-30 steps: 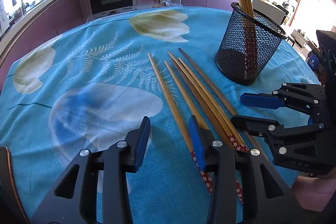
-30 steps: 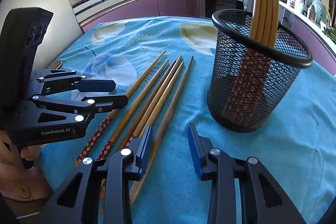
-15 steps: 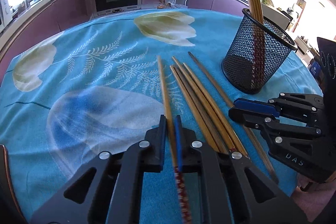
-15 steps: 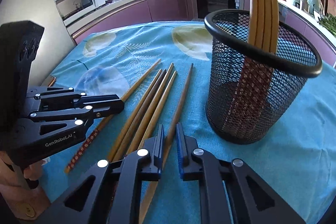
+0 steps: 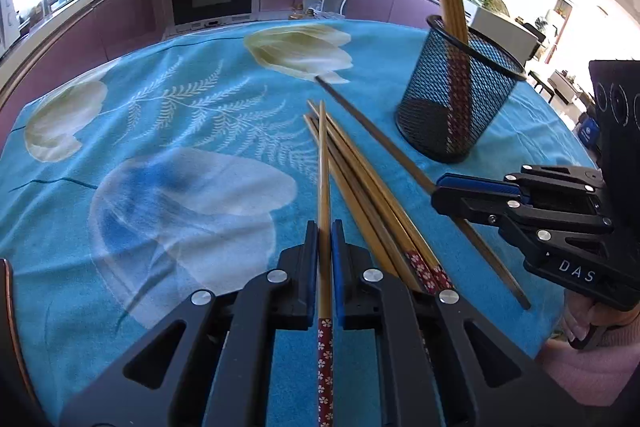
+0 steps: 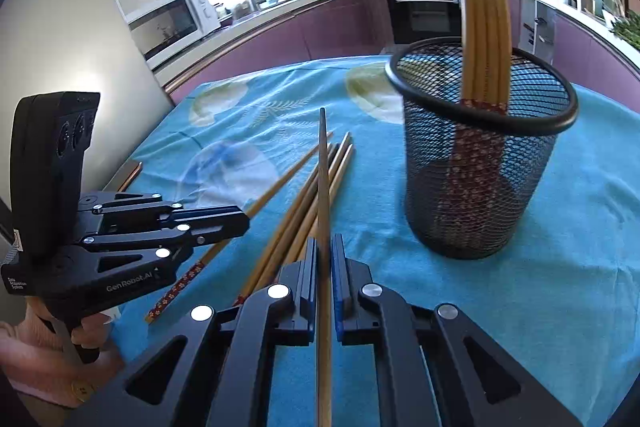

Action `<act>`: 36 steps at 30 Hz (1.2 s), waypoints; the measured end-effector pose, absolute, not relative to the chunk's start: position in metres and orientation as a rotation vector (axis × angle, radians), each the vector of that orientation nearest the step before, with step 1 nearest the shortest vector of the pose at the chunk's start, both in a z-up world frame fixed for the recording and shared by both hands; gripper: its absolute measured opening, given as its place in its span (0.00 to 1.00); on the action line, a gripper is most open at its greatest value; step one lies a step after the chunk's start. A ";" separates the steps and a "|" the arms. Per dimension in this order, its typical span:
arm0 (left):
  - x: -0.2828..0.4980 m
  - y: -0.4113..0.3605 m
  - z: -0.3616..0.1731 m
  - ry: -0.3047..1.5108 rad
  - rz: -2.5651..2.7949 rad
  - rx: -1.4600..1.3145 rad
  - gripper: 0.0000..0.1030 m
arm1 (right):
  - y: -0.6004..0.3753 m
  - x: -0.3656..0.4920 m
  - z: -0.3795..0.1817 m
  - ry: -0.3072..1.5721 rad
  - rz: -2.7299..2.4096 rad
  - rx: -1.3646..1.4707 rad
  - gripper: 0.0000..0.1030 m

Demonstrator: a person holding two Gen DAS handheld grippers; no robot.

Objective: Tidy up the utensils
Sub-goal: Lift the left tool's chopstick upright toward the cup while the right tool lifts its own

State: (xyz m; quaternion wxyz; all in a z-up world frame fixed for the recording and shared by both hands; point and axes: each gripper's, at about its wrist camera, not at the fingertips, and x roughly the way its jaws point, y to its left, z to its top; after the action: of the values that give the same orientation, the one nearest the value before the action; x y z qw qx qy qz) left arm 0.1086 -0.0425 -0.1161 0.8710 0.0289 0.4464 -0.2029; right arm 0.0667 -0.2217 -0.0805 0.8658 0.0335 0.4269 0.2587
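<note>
Both grippers loaded, one stick each. Left gripper (image 5: pixel 325 247), bottom centre of its own view: jaws pinched tight on a light bamboo chopstick with a red flower-print handle (image 5: pixel 324 187), tip pointing up-frame over the loose pile. Right gripper (image 6: pixel 325 259), bottom centre of its view: jaws clamped just as tight on a darker brown wooden chopstick (image 6: pixel 322 187), which looks lifted at the tip end.

Progress: black wire-mesh cup (image 6: pixel 480 187), right of centre in the right wrist view, already has a bundle of upright bamboo chopsticks (image 6: pixel 482 27) in it, four or so, handles down. Still loose on the blue floral tablecloth (image 5: pixel 180 147): a cluster of about four bamboo chopsticks (image 5: pixel 372 195), centre of the left wrist view.

My read: roughly halfway. Two in hand need dropping in the cup, then the remaining pile.
</note>
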 end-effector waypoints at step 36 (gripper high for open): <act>0.109 -0.040 -0.066 0.834 -0.540 0.031 0.07 | -0.248 0.054 -0.036 0.762 0.572 0.091 0.06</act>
State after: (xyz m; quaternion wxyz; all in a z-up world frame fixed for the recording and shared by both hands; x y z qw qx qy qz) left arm 0.1087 -0.0401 -0.0665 0.8790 0.0149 0.4000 -0.2591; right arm 0.0540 -0.2484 -0.0360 0.8878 0.0436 0.3664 0.2750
